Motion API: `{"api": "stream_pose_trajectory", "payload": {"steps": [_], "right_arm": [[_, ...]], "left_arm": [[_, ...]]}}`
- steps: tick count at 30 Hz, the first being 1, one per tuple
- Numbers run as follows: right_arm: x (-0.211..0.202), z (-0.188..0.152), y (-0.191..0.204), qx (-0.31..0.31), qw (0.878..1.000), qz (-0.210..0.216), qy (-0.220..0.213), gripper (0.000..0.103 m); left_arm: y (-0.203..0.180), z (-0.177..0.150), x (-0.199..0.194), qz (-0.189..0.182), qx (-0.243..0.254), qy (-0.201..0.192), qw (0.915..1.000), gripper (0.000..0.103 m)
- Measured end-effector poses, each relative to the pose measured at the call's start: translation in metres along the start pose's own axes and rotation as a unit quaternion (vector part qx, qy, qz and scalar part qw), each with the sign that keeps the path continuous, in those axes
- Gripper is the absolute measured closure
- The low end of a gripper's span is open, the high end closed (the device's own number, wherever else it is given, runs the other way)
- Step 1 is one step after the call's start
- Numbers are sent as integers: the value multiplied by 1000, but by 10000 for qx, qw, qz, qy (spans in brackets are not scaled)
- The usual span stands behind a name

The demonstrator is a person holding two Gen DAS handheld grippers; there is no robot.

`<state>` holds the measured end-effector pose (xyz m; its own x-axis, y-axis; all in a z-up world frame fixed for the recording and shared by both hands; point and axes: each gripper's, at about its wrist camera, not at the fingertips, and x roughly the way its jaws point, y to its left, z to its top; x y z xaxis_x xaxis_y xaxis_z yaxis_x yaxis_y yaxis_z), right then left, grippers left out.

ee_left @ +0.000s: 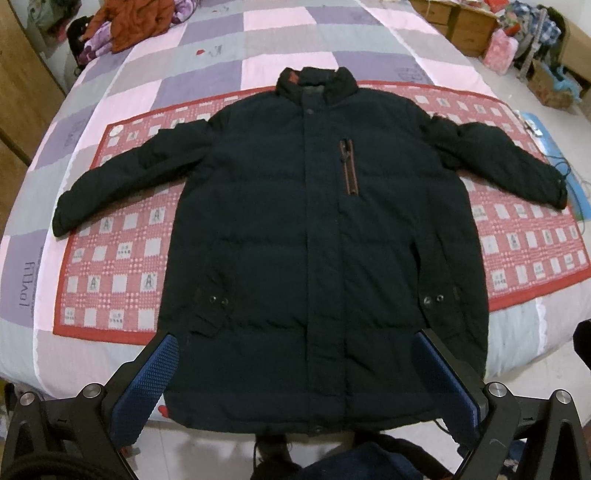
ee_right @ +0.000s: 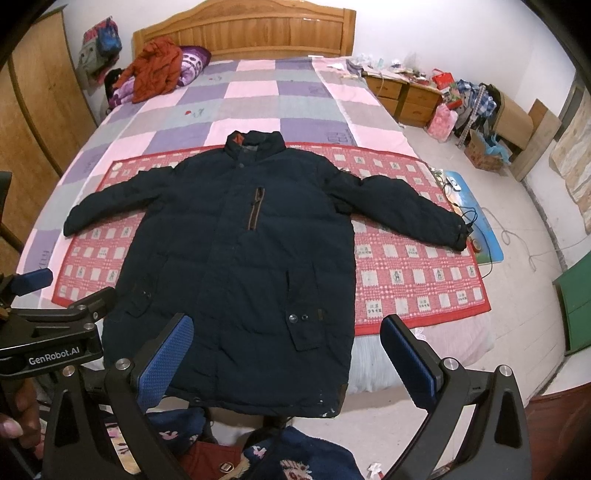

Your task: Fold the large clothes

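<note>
A large dark navy padded jacket [ee_left: 306, 229] lies flat, front up, on a red patterned mat [ee_left: 122, 240] on the bed, both sleeves spread out sideways and its hem hanging at the near bed edge. It also shows in the right wrist view [ee_right: 240, 266]. My left gripper [ee_left: 299, 373] is open and empty, hovering above the jacket's hem. My right gripper [ee_right: 288, 358] is open and empty, above the hem's right corner. The left gripper body [ee_right: 48, 332] shows at the left of the right wrist view.
The bed has a checked purple, pink and grey quilt [ee_right: 258, 96] and a wooden headboard [ee_right: 243, 33]. An orange jacket [ee_right: 155, 68] lies near the pillows. Wooden nightstands [ee_right: 402, 96] and clutter stand on the right. A wardrobe [ee_right: 33, 122] is on the left. More clothes [ee_right: 295, 461] lie below me.
</note>
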<state>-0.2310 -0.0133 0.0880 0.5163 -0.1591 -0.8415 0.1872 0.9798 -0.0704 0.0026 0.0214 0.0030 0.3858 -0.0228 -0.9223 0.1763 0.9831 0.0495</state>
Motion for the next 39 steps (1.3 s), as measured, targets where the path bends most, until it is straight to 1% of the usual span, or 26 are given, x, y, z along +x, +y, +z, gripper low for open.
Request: {"api": "stream_pose_trajectory", "payload": {"steps": [5, 6, 9, 15, 26, 34, 39], "right_arm": [[4, -2, -3, -11, 10000, 32, 18, 0], [6, -2, -6, -12, 10000, 51, 30, 0], [8, -1, -13, -17, 9999, 89, 52, 0], [8, -1, -12, -22, 9999, 93, 73, 0], [15, -8, -22, -20, 9998, 143, 160, 0], [29, -14, -40, 45, 9990, 238, 370, 0], [51, -17, -57, 143, 9975, 359, 592, 0]], "left_arm": [[2, 0, 0, 1, -5, 17, 10000, 0], [-3, -6, 7, 23, -36, 22, 10000, 0], [-2, -10, 10, 38, -53, 34, 10000, 0], [-3, -12, 11, 29, -66, 78, 9999, 0], [-17, -15, 17, 22, -134, 248, 9996, 0], [-26, -15, 32, -26, -259, 479, 9985, 0], [-31, -21, 51, -21, -414, 591, 9974, 0]]}}
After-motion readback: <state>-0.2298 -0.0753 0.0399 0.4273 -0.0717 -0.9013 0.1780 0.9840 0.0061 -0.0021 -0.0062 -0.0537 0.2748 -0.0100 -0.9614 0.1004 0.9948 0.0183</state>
